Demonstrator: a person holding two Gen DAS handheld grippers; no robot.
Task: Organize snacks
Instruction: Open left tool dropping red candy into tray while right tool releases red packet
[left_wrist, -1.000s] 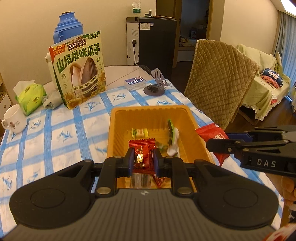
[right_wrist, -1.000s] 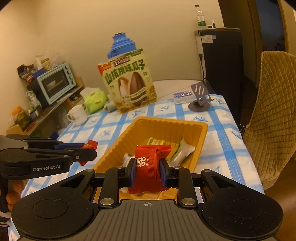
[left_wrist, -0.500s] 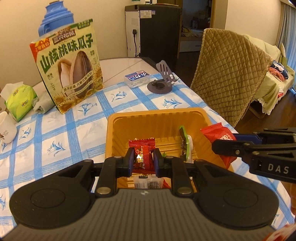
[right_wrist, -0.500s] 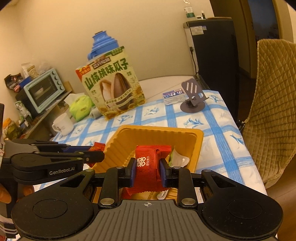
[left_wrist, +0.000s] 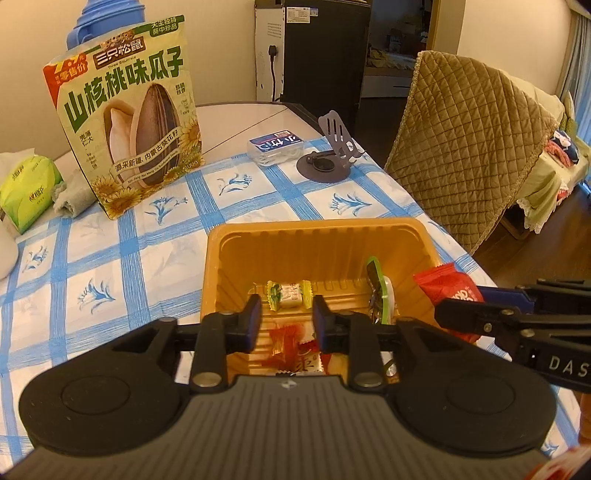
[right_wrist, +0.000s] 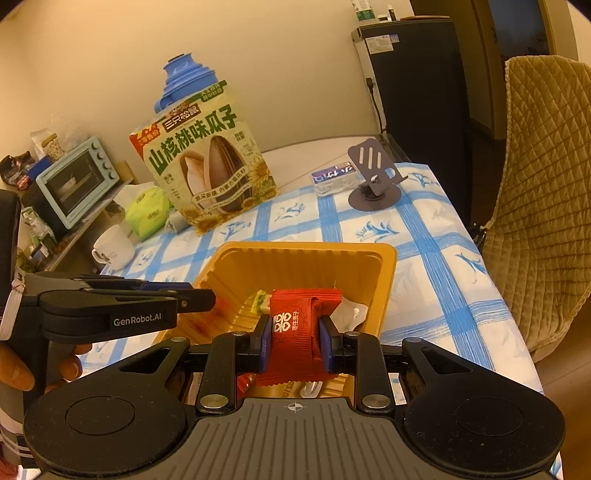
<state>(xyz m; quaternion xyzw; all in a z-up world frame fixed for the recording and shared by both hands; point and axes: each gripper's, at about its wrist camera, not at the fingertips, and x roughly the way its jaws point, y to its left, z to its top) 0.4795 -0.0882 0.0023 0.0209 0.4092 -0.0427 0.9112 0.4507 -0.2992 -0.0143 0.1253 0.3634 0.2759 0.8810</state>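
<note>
Each hand-held gripper is a matte black plastic unit. The left hand-held gripper has a grey ribbed top plate with a small crosshair mark, two rounded side lobes with recessed discs, and silver pivot screws on the finger arms; its side reads "GenRobot.AI" in white. The right hand-held gripper is built alike, with blue pads on the fingers; its side bears white letters "DAS". A white band wraps the left handle.
</note>
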